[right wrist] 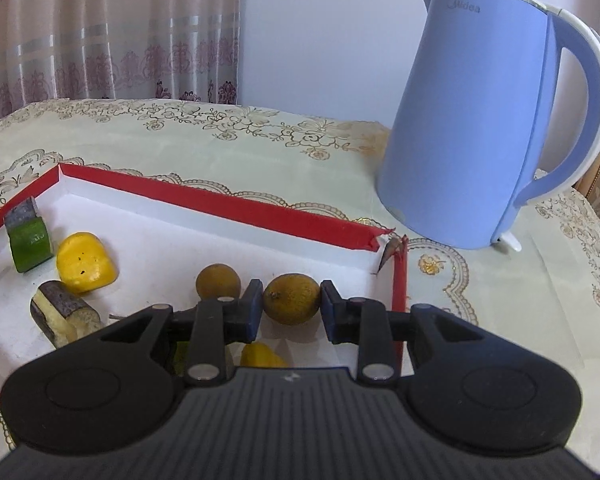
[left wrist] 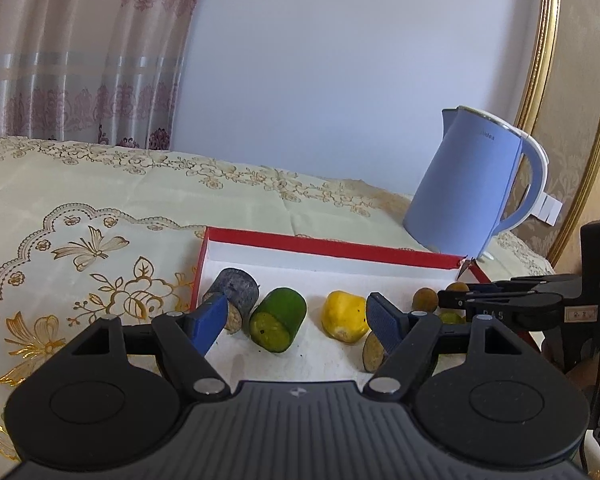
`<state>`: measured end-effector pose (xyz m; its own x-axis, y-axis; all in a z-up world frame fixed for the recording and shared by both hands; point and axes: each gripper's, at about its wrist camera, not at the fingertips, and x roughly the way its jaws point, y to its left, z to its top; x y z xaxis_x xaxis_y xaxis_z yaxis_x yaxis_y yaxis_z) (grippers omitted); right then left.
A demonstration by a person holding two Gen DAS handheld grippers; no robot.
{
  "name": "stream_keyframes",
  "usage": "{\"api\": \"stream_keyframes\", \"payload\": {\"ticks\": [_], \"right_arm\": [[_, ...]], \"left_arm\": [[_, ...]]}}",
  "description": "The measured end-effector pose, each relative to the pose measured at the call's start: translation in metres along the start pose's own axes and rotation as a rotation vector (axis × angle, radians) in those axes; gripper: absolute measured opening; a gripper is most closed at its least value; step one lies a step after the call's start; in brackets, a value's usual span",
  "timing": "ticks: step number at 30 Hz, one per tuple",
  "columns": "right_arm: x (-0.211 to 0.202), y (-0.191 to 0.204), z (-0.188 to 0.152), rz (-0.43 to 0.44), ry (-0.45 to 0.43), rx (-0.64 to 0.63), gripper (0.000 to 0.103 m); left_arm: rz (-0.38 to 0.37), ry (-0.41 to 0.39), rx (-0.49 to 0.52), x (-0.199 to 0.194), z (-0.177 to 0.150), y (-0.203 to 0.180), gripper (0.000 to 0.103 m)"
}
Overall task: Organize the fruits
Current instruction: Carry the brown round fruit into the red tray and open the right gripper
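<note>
A red-rimmed white tray holds cut fruit pieces. In the left wrist view my left gripper is open above a green cylinder piece and a yellow piece, with a dark grey piece by its left finger. In the right wrist view my right gripper is shut on a brown round fruit. A second brown round fruit lies just to its left. The right gripper also shows at the right of the left wrist view.
A blue electric kettle stands behind the tray's right corner on the embroidered tablecloth. A dark-skinned slice, the yellow piece and the green piece lie in the tray's left part. A curtain hangs behind.
</note>
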<state>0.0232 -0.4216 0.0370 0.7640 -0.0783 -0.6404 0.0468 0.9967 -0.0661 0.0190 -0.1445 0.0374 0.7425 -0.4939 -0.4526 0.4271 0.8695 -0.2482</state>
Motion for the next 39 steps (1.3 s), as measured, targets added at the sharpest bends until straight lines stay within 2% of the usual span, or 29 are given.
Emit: {"api": "stream_keyframes", "payload": {"ticks": [12,39], "right_arm": [[0.0045,0.002,0.0009,0.002,0.042,-0.019,0.029],[0.0044,0.0064,0.0004,-0.01,0.053,-0.036,0.029]], "left_arm": [[-0.002,0.022,0.003,0.0041,-0.0011,-0.0005,0.076],[-0.004,0.04,0.009,0.0069,-0.0021,-0.0017,0.076]]}}
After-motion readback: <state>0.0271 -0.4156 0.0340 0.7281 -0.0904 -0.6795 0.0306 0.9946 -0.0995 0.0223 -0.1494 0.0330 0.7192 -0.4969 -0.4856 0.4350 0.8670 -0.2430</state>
